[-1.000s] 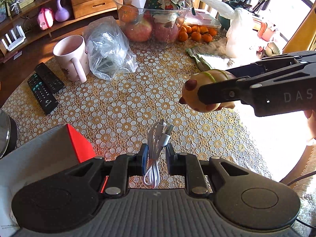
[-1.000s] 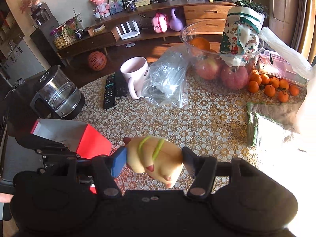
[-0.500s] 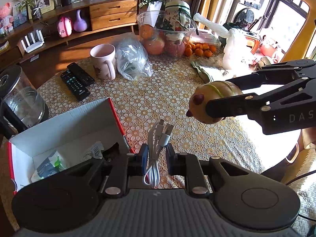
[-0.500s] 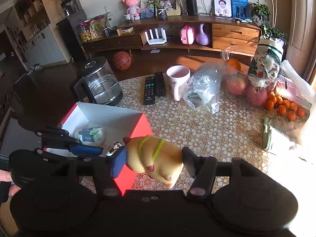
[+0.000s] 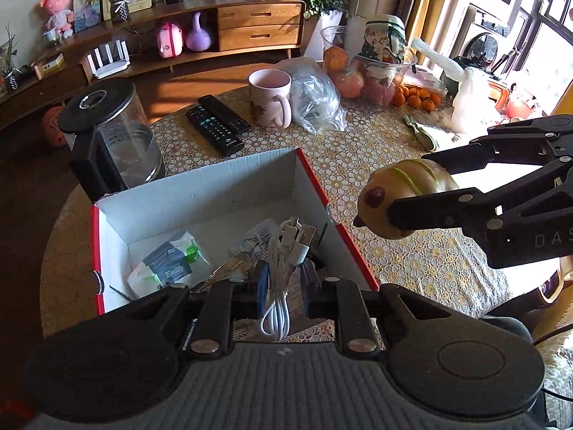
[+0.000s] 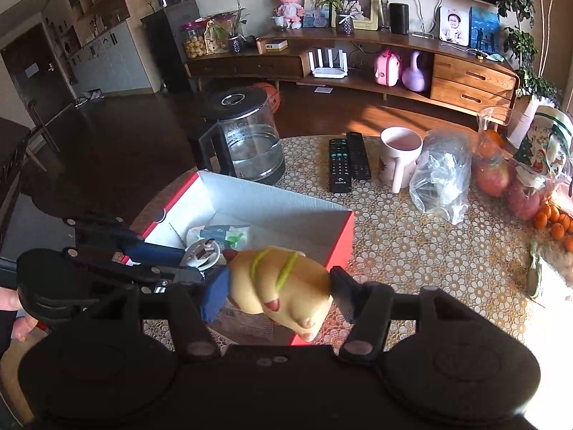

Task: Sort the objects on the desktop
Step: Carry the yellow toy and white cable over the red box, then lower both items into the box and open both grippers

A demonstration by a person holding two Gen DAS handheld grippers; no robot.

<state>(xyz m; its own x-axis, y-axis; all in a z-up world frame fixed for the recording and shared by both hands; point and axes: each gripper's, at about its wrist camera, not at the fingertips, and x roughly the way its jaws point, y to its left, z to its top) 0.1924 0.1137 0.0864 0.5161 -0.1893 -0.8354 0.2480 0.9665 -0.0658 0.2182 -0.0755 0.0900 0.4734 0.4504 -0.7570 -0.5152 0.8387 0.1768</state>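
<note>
My left gripper [image 5: 282, 279] is shut on a coiled white USB cable [image 5: 283, 268] and holds it over the open red box [image 5: 200, 193] with white inside. The cable [image 6: 204, 251] and left gripper [image 6: 189, 263] also show in the right wrist view above the box [image 6: 272, 200]. My right gripper [image 6: 275, 286] is shut on a yellow squishy toy [image 6: 283, 283] with green stripes, held above the box's near right corner. In the left wrist view the toy [image 5: 401, 197] hangs right of the box, clamped by the right gripper [image 5: 404, 193].
The box holds a tissue pack [image 5: 172, 265] and papers. A glass kettle [image 5: 114, 132] stands behind it. Two remotes [image 5: 218, 123], a pink mug [image 5: 270, 98], a plastic bag [image 5: 315, 96], a fruit bowl [image 5: 369, 71] and small oranges [image 5: 415, 98] lie on the lace-covered table.
Both grippers have risen and moved back left, each keeping its object. The left gripper with the cable now hangs over the box; the toy is near the box's right edge.
</note>
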